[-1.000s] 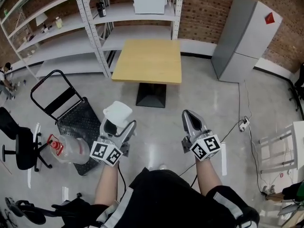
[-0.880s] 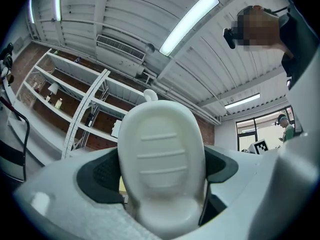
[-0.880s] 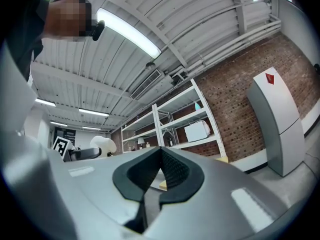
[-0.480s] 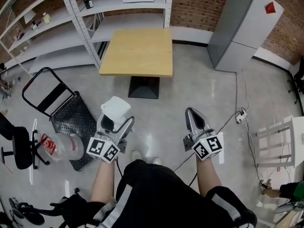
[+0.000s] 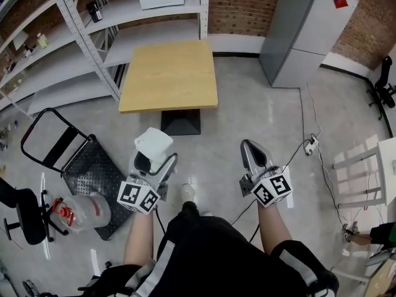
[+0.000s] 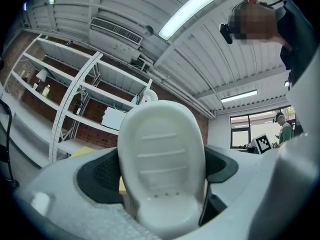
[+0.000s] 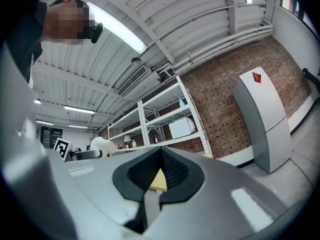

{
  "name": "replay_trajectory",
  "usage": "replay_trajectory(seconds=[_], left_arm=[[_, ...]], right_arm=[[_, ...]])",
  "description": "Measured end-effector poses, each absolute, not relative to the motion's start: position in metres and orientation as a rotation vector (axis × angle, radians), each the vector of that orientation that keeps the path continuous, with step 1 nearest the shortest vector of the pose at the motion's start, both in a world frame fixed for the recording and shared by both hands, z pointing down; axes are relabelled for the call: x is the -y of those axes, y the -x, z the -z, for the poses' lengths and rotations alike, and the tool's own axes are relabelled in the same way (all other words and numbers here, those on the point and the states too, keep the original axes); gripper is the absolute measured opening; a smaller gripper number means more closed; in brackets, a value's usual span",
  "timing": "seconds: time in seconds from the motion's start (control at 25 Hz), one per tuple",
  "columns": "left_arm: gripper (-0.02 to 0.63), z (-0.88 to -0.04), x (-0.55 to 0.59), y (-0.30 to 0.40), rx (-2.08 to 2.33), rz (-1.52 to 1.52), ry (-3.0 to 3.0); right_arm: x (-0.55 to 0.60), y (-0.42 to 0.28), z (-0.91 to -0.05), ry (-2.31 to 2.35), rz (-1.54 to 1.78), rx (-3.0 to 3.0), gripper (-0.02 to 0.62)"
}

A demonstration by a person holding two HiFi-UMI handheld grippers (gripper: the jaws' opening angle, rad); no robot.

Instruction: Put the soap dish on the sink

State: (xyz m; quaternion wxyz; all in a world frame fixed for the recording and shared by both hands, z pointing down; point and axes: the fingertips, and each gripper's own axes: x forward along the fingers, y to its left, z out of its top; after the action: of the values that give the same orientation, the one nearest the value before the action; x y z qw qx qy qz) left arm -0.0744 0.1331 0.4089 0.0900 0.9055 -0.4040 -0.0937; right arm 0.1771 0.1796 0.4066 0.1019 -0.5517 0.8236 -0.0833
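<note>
The white soap dish (image 6: 162,159) is clamped between the jaws of the left gripper (image 5: 150,163). Its ribbed hollow is turned towards that gripper's camera, and its upper end stands clear above the jaws. It is carried in the air over the grey floor (image 5: 247,122), short of the yellow worktop (image 5: 168,74). The right gripper (image 5: 251,158) is held beside it, well apart, with its jaws pressed together and nothing between them. White shelving (image 5: 68,54) is seen behind the worktop, and a grey cabinet (image 5: 303,30) to its right.
</note>
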Motion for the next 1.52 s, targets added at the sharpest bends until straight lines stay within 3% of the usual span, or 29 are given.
replay_trajectory(seconds=[0.84, 1.52], left_arm=[[0.472, -0.405, 0.036, 0.099, 1.177, 0.208, -2.793], [0.472, -0.424, 0.109, 0.105, 1.180, 0.210, -2.736]], right_arm=[[-0.012, -0.137, -0.395, 1.652, 0.186, -2.423, 0.006], [0.055, -0.139, -0.411, 1.717, 0.220, -2.443, 0.006]])
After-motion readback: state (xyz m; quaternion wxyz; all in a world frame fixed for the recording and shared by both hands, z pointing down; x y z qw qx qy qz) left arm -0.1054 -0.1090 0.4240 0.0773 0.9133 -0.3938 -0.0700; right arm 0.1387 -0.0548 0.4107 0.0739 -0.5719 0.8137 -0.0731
